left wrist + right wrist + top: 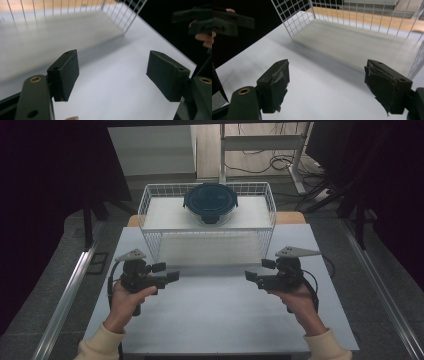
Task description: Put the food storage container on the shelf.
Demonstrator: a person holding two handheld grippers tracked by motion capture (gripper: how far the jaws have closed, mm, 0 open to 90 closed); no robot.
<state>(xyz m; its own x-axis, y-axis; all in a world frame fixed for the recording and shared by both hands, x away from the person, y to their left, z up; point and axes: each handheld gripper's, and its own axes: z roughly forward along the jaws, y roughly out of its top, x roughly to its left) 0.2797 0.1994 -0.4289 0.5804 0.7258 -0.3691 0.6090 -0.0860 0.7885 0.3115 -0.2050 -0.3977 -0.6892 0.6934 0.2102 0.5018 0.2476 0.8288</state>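
A white wire basket (pixel 150 215) stands at the back middle of the white table (pixel 215 320). Inside it, toward its far side, sits a round clear container with a dark blue lid (pixel 210 202). My left gripper (pixel 166 271) is held in front of the basket's left corner, pointing right, open and empty. My right gripper (pixel 259 270) mirrors it at the right corner, pointing left, also open and empty. In the left gripper view the pads (pixel 63 75) stand wide apart over the bare table, with the basket (pixel 125 15) beyond. In the right gripper view the worn pads (pixel 274 85) frame the basket (pixel 294 17).
Metal rails (pixel 65 295) run along the floor on both sides of the table. A desk frame and cables (pixel 280 160) lie behind the basket. Dark curtains hang at left and right. The far gripper (pixel 195 17) shows in the left gripper view's top right.
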